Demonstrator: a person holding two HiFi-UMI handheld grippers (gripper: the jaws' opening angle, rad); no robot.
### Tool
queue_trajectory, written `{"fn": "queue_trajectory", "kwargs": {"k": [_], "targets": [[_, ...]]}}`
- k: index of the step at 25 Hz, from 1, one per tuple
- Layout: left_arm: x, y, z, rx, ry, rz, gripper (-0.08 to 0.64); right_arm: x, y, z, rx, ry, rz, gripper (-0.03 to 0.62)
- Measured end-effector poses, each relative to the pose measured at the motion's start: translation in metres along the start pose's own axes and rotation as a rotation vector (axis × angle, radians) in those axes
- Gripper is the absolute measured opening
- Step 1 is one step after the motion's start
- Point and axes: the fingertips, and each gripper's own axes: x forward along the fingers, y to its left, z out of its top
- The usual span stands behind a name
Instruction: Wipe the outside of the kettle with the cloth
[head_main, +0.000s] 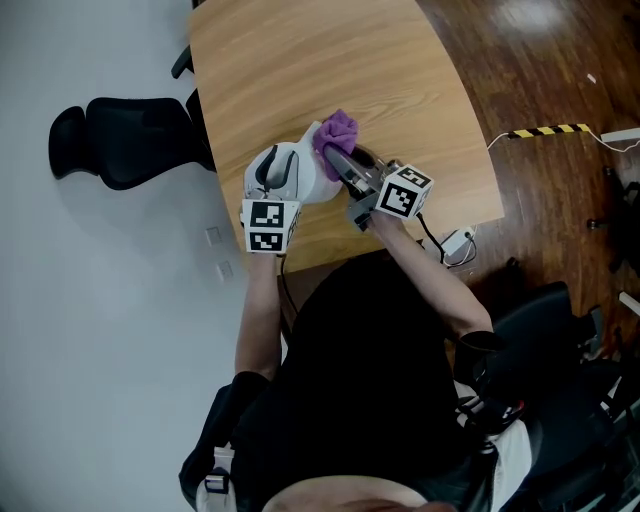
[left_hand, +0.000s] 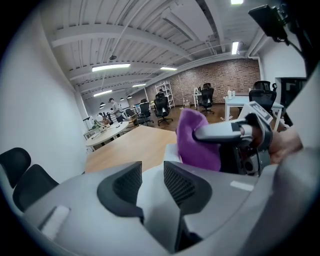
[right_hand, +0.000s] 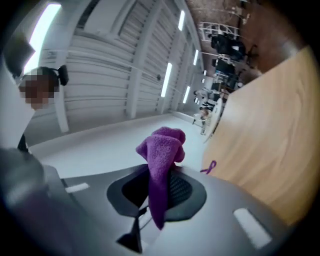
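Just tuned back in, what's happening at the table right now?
A person steadies the white kettle on the wooden table with the left gripper clamped on it. The right gripper grips a purple cloth, held right beside the kettle; whether it touches is unclear.

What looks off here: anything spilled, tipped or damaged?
Nothing stands out. The left gripper is clamped on the white kettle, the right gripper pinches the bunched purple cloth right beside it, and the wooden table shows no spill or damage.
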Motion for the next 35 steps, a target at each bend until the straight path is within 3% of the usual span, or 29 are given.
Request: {"fn": "queue_trajectory", "kwargs": {"k": [3,6,9,11,15,17,19,21,23,24,26,29,35], "targets": [[0.000,-0.002,-0.004,0.004,0.000,0.003,0.019,0.020,0.006,-0.013,-0.097,0.056,0.068,0.054],[0.000,-0.006,-0.006,0.011,0.003,-0.004,0.000,0.014,-0.007,-0.025,-0.083,0.045,0.104,0.052],[0.000,-0.006,-0.005,0.018,-0.003,-0.002,0.000,-0.001,-0.031,-0.040,-0.049,0.038,0.077,0.052],[0.000,-0.006,-0.007,0.028,0.002,0.001,0.000,-0.009,-0.066,-0.059,0.017,0.064,-0.008,0.052],[-0.001,-0.007,-0.011,0.022,0.001,-0.001,0.000,-0.039,-0.170,-0.119,0.230,0.229,-0.336,0.052],[-0.001,-0.008,-0.012,0.014,0.000,-0.001,0.000,-0.053,-0.192,-0.130,0.286,0.285,-0.429,0.054],[-0.002,-0.008,-0.013,0.019,-0.002,0.003,0.000,-0.050,-0.172,-0.107,0.275,0.225,-0.364,0.054],[-0.004,-0.007,-0.013,0.035,-0.008,0.009,0.000,-0.034,-0.115,-0.061,0.217,0.084,-0.163,0.052],[-0.004,-0.006,-0.010,0.043,-0.015,0.011,0.000,-0.017,-0.055,-0.024,0.131,0.016,0.025,0.052],[-0.004,-0.006,-0.009,0.043,-0.016,0.012,0.000,-0.008,-0.037,-0.016,0.095,0.019,0.076,0.052],[-0.004,-0.006,-0.010,0.041,-0.015,0.013,0.000,0.002,-0.036,-0.015,0.087,0.041,0.090,0.054],[-0.005,-0.010,-0.011,0.042,-0.010,0.007,0.000,-0.011,-0.093,-0.037,0.188,0.046,-0.025,0.052],[-0.006,-0.009,-0.007,0.041,-0.018,0.010,0.000,-0.048,-0.202,-0.117,0.351,0.250,-0.425,0.052]]}}
